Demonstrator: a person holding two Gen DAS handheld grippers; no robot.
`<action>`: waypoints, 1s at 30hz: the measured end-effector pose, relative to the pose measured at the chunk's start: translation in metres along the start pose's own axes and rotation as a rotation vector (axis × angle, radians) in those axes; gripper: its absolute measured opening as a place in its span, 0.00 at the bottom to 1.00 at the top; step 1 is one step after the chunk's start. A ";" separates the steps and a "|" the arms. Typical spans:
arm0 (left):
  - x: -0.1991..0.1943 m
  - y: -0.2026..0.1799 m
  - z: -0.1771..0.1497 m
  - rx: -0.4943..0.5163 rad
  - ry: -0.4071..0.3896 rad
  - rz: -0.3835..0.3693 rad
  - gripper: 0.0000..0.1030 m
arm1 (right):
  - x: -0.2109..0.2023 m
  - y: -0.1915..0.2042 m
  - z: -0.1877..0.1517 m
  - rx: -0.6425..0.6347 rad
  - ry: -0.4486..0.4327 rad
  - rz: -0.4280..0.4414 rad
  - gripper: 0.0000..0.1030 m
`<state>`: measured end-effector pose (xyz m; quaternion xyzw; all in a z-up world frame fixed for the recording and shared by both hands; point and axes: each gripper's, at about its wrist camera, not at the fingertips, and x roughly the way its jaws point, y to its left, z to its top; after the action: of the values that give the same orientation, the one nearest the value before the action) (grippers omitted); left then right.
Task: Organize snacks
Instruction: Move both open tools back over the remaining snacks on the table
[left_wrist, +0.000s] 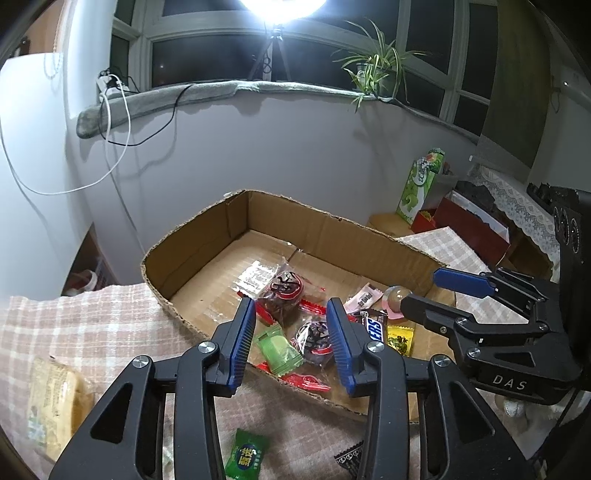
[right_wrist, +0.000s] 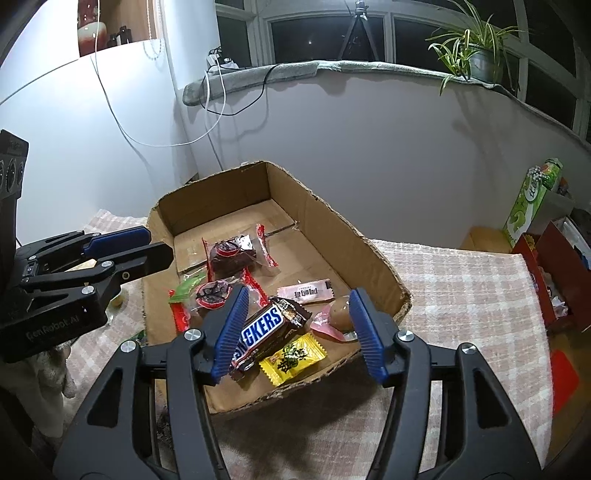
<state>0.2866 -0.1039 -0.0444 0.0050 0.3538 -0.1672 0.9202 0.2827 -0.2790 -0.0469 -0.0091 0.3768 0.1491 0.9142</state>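
A shallow cardboard box (left_wrist: 207, 236) (right_wrist: 373, 254) sits on a checked cloth and holds several snacks: a Snickers bar (right_wrist: 264, 328) (left_wrist: 373, 328), a yellow candy (right_wrist: 293, 356) (left_wrist: 400, 339), a pink packet with a round sweet (right_wrist: 338, 315) (left_wrist: 393, 299), a pale pink sachet (right_wrist: 304, 291), two dark red-wrapped cakes (right_wrist: 231, 254) (left_wrist: 280, 291) and a green candy (left_wrist: 279, 349). My left gripper (left_wrist: 291, 339) is open and empty above the box's near edge. My right gripper (right_wrist: 299, 332) is open and empty over the Snickers and yellow candy.
On the cloth outside the box lie a green candy (left_wrist: 245, 456), a yellow packet (left_wrist: 50, 398) and a dark wrapper (left_wrist: 349, 459). A green carton (right_wrist: 532, 199) and red box (right_wrist: 554, 273) stand at the right. A wall rises behind the box.
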 end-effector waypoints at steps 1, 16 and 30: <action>-0.002 0.000 0.000 -0.001 -0.003 0.000 0.37 | -0.002 0.001 0.000 0.000 -0.002 -0.001 0.58; -0.063 0.023 -0.016 -0.049 -0.055 0.025 0.37 | -0.047 0.039 -0.021 -0.018 -0.022 0.025 0.58; -0.124 0.086 -0.067 -0.184 -0.070 0.095 0.47 | -0.066 0.069 -0.064 -0.010 0.005 0.066 0.67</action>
<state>0.1838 0.0238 -0.0234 -0.0685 0.3346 -0.0901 0.9355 0.1752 -0.2391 -0.0400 -0.0015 0.3787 0.1812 0.9076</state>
